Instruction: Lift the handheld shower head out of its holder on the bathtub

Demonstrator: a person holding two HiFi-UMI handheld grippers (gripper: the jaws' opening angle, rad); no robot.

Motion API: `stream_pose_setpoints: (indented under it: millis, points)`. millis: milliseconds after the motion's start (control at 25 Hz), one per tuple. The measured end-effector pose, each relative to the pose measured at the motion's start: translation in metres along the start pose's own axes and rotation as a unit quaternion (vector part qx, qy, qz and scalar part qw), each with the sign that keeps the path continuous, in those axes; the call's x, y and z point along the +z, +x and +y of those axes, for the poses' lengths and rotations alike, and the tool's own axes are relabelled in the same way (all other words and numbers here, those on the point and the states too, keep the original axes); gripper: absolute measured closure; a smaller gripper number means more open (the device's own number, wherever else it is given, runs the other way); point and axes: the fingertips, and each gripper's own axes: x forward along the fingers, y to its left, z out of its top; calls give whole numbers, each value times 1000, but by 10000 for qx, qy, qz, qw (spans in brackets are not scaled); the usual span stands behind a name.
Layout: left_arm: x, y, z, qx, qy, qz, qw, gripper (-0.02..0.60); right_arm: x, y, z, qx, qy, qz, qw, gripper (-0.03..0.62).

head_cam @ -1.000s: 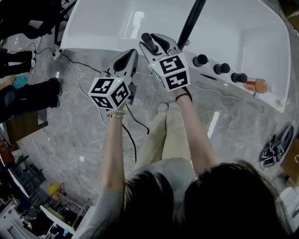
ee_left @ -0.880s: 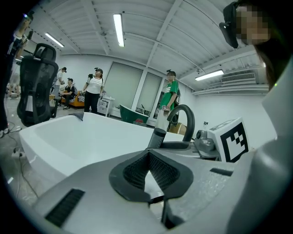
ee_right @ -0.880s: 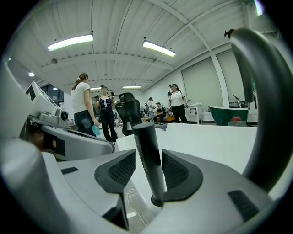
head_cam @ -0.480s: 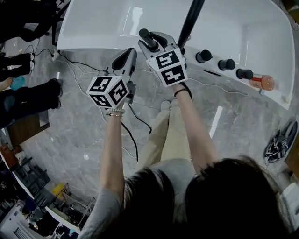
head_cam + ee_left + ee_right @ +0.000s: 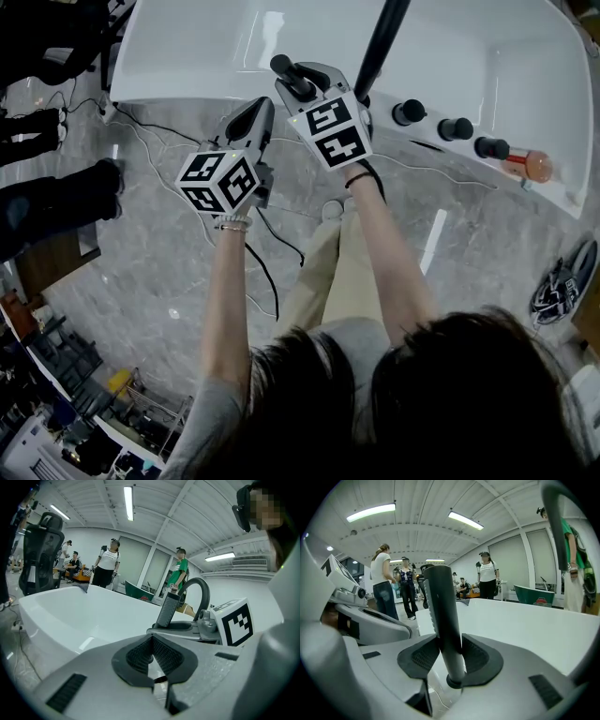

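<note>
The handheld shower head's dark ribbed handle [image 5: 443, 606] stands upright between the pads of my right gripper [image 5: 449, 651], which press it from both sides; these jaws have just been closing on it. In the head view the handle [image 5: 284, 75] juts from the right gripper [image 5: 302, 82] at the rim of the white bathtub [image 5: 206, 56]. My left gripper [image 5: 255, 111] hangs just left of it, shut and empty. The left gripper view shows its pads meeting [image 5: 151, 648], with the handle [image 5: 168, 609] ahead to the right.
A black curved faucet spout [image 5: 384, 37] rises behind the right gripper, with three black knobs [image 5: 457, 128] and an orange bottle [image 5: 534, 167] along the tub rim. Cables [image 5: 159, 141] trail on the grey floor. Several people [image 5: 108, 566] stand beyond the tub.
Both grippers have shifted a little left along the tub rim. The right gripper's jaws have drawn in on the handle.
</note>
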Motion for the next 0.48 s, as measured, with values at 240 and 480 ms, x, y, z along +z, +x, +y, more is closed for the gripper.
stream_pose_setpoints:
  millis: [240,480]
  points:
    - [-2,0,-3,-1,-43,11,10000,577,-3,-4,0,-52,-130,54,9999,459]
    - [-1,-3,-4,4,-63,-6,10000,577,0,-10,3,-110,-219,47,9997,461]
